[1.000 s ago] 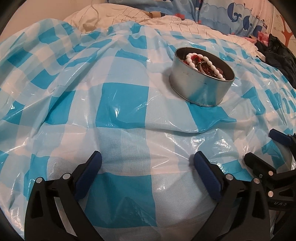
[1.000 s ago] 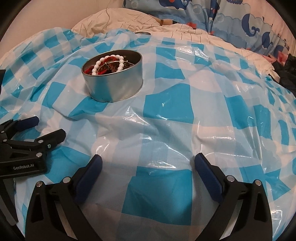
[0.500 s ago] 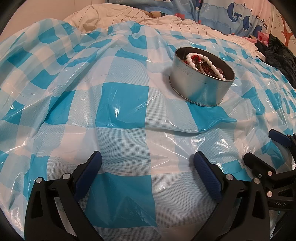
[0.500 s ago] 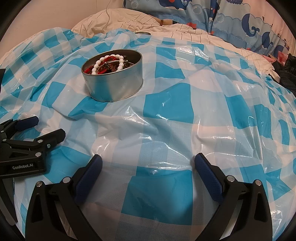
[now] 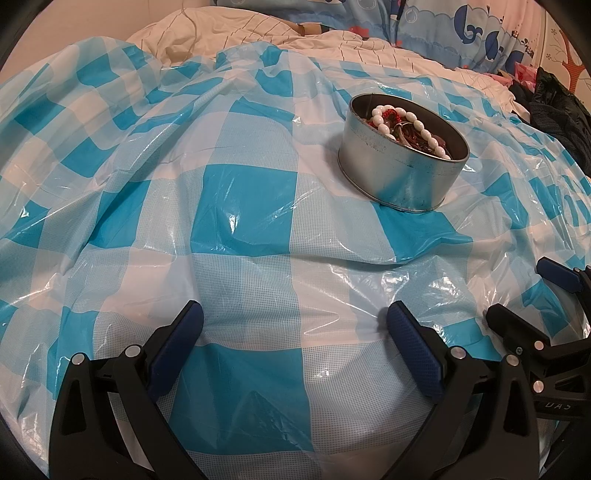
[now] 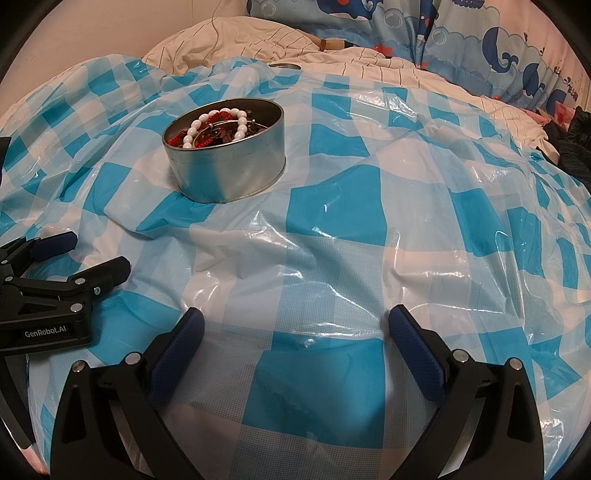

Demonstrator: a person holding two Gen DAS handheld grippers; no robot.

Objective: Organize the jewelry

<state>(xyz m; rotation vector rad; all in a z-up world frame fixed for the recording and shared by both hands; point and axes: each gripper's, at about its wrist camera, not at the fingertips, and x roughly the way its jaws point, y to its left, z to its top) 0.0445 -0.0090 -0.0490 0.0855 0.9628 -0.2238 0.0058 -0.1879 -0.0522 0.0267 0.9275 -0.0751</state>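
A round metal tin (image 5: pixel 400 173) stands on the blue-and-white checked plastic sheet (image 5: pixel 243 206). It holds a white bead bracelet (image 5: pixel 413 127) and tangled red and dark jewelry. In the right wrist view the tin (image 6: pixel 229 173) is at upper left, with the bracelet (image 6: pixel 216 123) on top. My left gripper (image 5: pixel 293 325) is open and empty, low over the sheet, near and left of the tin. My right gripper (image 6: pixel 295 326) is open and empty, near and right of the tin. Each gripper shows in the other's view: the right one (image 5: pixel 524 295), the left one (image 6: pixel 92 254).
The sheet lies crumpled over a bed. A cream striped quilt (image 6: pixel 258 40) and a blue whale-print pillow (image 6: pixel 443 29) lie behind it. Dark clothing (image 5: pixel 554 107) is piled at the far right. A small round metal lid (image 6: pixel 284 65) lies at the sheet's far edge.
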